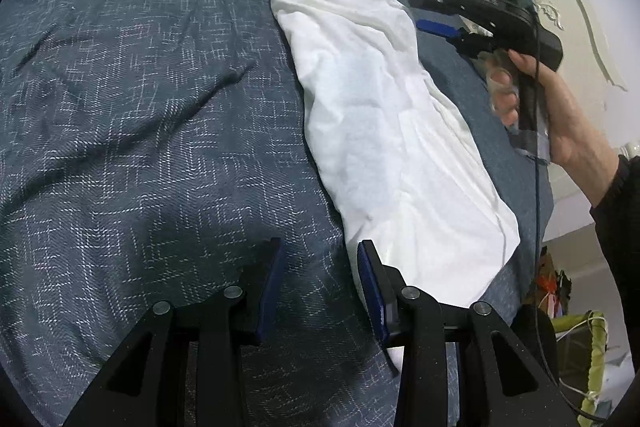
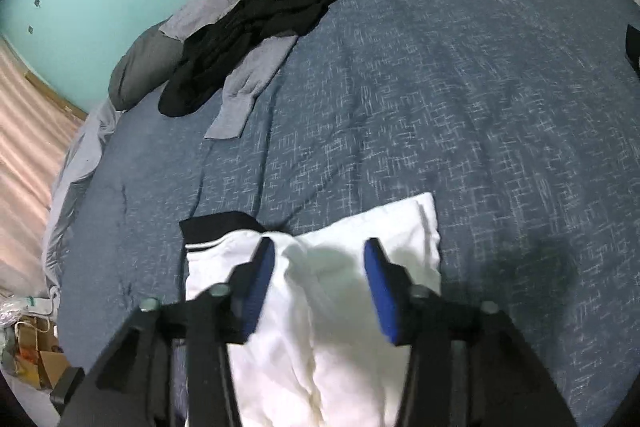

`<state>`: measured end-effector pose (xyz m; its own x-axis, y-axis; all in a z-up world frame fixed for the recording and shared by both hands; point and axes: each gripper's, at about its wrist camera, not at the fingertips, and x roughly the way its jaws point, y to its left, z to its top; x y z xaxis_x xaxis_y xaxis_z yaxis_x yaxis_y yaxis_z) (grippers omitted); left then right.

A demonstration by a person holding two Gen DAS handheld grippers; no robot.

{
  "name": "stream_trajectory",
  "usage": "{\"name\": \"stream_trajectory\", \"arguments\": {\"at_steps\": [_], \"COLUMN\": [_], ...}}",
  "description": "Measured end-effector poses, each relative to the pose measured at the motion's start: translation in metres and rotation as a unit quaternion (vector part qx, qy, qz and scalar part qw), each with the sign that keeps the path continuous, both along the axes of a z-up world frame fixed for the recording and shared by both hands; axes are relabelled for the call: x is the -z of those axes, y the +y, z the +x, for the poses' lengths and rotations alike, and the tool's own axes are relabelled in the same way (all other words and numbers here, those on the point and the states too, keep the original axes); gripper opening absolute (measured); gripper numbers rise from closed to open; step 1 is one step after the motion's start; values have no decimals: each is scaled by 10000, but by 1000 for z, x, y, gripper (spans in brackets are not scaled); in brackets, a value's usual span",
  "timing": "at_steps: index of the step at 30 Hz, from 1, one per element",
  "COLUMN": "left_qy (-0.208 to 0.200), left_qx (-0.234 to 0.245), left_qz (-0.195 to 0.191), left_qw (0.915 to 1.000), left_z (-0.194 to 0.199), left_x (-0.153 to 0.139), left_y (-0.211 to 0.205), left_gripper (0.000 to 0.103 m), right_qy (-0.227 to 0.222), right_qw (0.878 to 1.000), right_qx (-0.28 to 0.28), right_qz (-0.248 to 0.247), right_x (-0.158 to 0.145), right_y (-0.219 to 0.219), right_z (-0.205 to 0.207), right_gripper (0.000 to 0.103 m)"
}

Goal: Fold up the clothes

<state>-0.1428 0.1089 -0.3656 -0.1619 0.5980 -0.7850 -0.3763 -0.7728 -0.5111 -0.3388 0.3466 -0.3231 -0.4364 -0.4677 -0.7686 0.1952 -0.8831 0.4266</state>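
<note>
The white cotton garment w/ black striped collar [image 1: 384,115] is laid lengthwise, already folded narrow, on the blue woven bedspread [image 1: 140,107], prob. so a cross-fold can follow. The left claw [image 1: 320,287] is kept released at the garment's near hem, nothing gripped. The right claw [image 2: 316,283] is held released over the garment's collar end, no cloth pinched, apparently being lined up for a grab.
</note>
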Motion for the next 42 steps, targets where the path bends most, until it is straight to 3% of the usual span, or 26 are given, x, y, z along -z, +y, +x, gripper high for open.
{"name": "stream_trajectory", "arguments": {"at_steps": [6,10,12,14,15,18,23,28,32,34,35,36,42], "left_qy": [-4,-19,-28,-37,-39,-35,-27,-36,-45,-44,-40,-36,-22], "left_qx": [9,21,24,22,19,27,34,41,44,44,44,45,41], "left_qz": [-18,-22,-21,-16,-12,-16,-31,-42,-29,-30,-33,-36,-55], "left_qw": [10000,10000,10000,10000,10000,10000,10000,10000,10000,10000,10000,10000,10000], "left_z": [-3,-4,-5,-6,-7,-7,-9,-12,-14,-15,-15,-16,-16], "left_x": [-2,0,0,1,1,1,3,5,5,5,5,5,4], "left_y": [8,10,11,11,11,12,15,20,22,23,23,24,26], "left_gripper": [40,40,40,40,40,40,40,40,40,40,40,40,40], "right_qy": [-5,-7,21,87,146,308,300,10,25,69,92,84,-31], "right_qw": [9976,9958,9944,9930,9924,9921,9966,9941,9983,9993,9994,9994,9996], "right_qx": [-631,-767,-832,-916,-969,-998,-358,76,212,290,329,336,122], "right_qz": [293,499,656,741,738,690,683,1082,537,213,51,-10,254], "right_x": [8,21,26,27,25,17,3,14,15,11,9,8,14], "right_y": [0,-5,-9,-14,-16,-17,11,12,17,25,28,33,46], "right_z": [25,28,28,28,28,29,19,7,7,9,10,13,32], "right_gripper": [47,45,21,10,5,3,2,2,3,15,33,37,37]}}
